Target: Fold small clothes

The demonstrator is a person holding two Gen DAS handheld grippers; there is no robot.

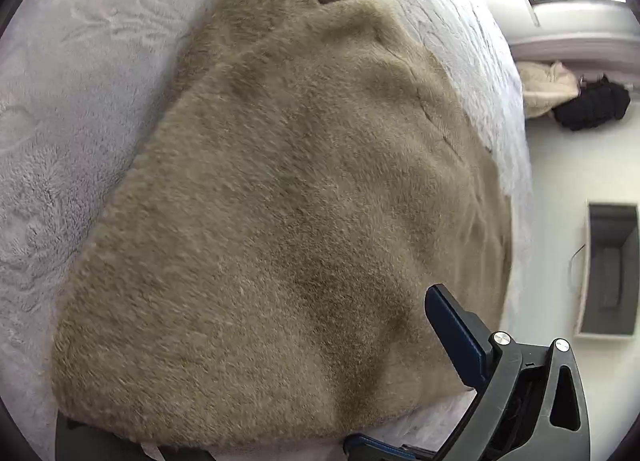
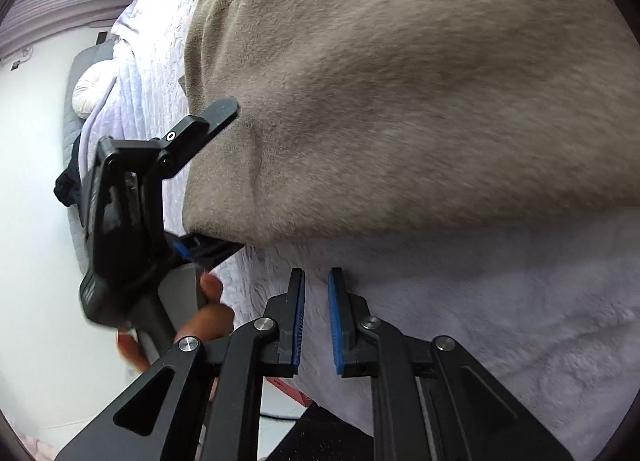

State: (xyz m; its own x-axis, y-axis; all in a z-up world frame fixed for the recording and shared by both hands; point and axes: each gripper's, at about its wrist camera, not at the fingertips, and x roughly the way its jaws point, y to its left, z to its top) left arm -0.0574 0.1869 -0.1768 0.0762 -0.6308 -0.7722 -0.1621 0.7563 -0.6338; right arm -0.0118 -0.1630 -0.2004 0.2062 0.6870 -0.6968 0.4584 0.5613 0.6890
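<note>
Fleece fills both views: a tan plush garment (image 1: pixel 280 221) lies spread on a pale lavender blanket (image 1: pixel 60 141). The left gripper (image 2: pixel 216 177) stands wide, one finger above the garment's near corner and the other slipped under its edge; whether the pads press the cloth is hard to tell. A hand (image 2: pixel 200 317) holds its handle. The right gripper (image 2: pixel 317 321) is nearly closed and empty, its fingertips over bare blanket just short of the garment's hem.

Pale lilac plush bedspread (image 1: pixel 60 109) with embossed pattern, white floor (image 1: pixel 560 165), grey open box (image 1: pixel 608 273), black bundle (image 1: pixel 592 107) touching cream bundle (image 1: pixel 546 87)
</note>
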